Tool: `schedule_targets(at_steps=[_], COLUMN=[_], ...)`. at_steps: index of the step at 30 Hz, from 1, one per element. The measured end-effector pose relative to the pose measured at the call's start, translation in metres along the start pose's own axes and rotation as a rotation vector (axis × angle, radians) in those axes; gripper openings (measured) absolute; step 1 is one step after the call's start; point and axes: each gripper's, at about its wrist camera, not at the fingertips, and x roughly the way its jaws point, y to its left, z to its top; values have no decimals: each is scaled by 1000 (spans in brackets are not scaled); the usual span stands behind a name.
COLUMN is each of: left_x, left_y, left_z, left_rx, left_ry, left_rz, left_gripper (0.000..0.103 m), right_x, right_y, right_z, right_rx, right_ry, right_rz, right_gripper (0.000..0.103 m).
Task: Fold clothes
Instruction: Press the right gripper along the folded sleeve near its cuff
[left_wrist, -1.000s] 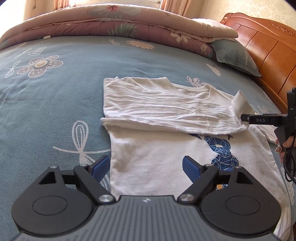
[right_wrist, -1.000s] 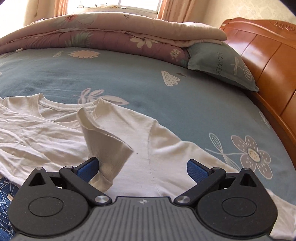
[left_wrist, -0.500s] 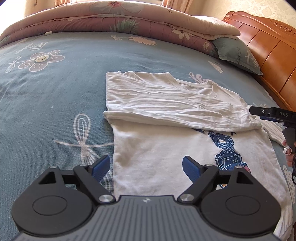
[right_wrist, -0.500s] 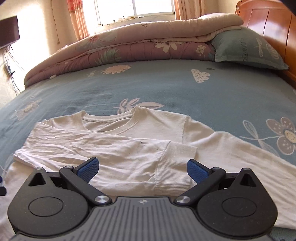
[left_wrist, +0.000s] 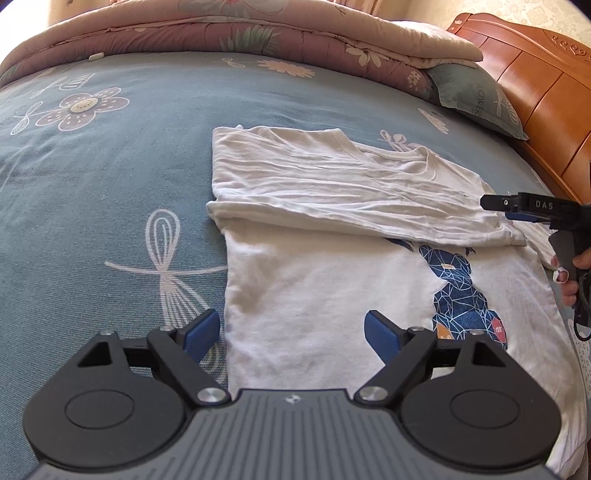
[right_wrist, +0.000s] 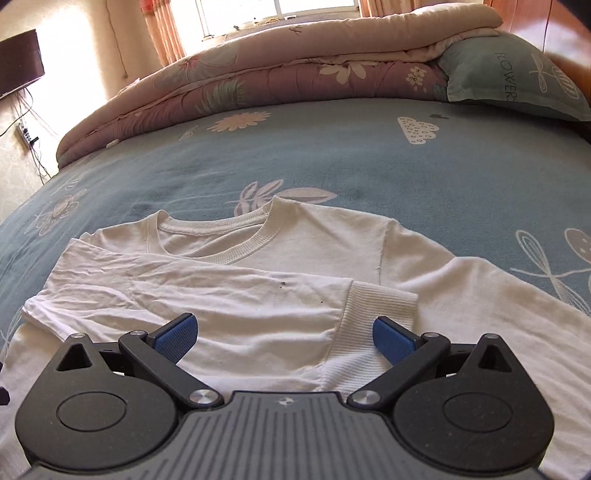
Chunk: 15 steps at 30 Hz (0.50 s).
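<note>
A white long-sleeved shirt (left_wrist: 314, 280) with a blue geometric print (left_wrist: 461, 291) lies flat on the bed. One sleeve (left_wrist: 332, 199) is folded across its chest, and its ribbed cuff (right_wrist: 369, 325) rests near the far shoulder. My left gripper (left_wrist: 291, 332) hovers open over the shirt's lower left edge, holding nothing. My right gripper (right_wrist: 282, 334) stands open just above the folded sleeve and cuff, with no cloth pinched. It also shows in the left wrist view as the right gripper (left_wrist: 517, 206) at the shirt's right side, held by a hand (left_wrist: 569, 273).
The blue flowered bedsheet (left_wrist: 110, 184) spreads to the left and beyond the shirt. A rolled pink quilt (left_wrist: 240, 29) lies along the far edge, with a grey-green pillow (left_wrist: 476, 96) beside it. A wooden headboard (left_wrist: 535, 85) rises at the right.
The right gripper let go of the cuff it held raised, and the sleeve now lies flat across the chest. Its view swung left towards the collar. The left gripper hardly moved.
</note>
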Motion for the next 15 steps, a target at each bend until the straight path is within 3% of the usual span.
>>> schedule_targets(at_steps=[4, 10, 13, 15], left_x=[3, 4, 0, -4], left_y=[-4, -6, -4, -1], left_z=[0, -4, -4, 3], left_rx=[6, 45, 60, 68], left_ry=[4, 18, 14, -2], left_rz=[-3, -21, -37, -53], left_gripper=[85, 91, 91, 91], right_x=[0, 43, 23, -1], right_y=[29, 48, 55, 60], right_z=[9, -11, -14, -22], right_rx=[-88, -219, -216, -229], right_ry=[-19, 99, 121, 115], right_rz=[63, -2, -26, 14], right_gripper=[103, 103, 103, 103])
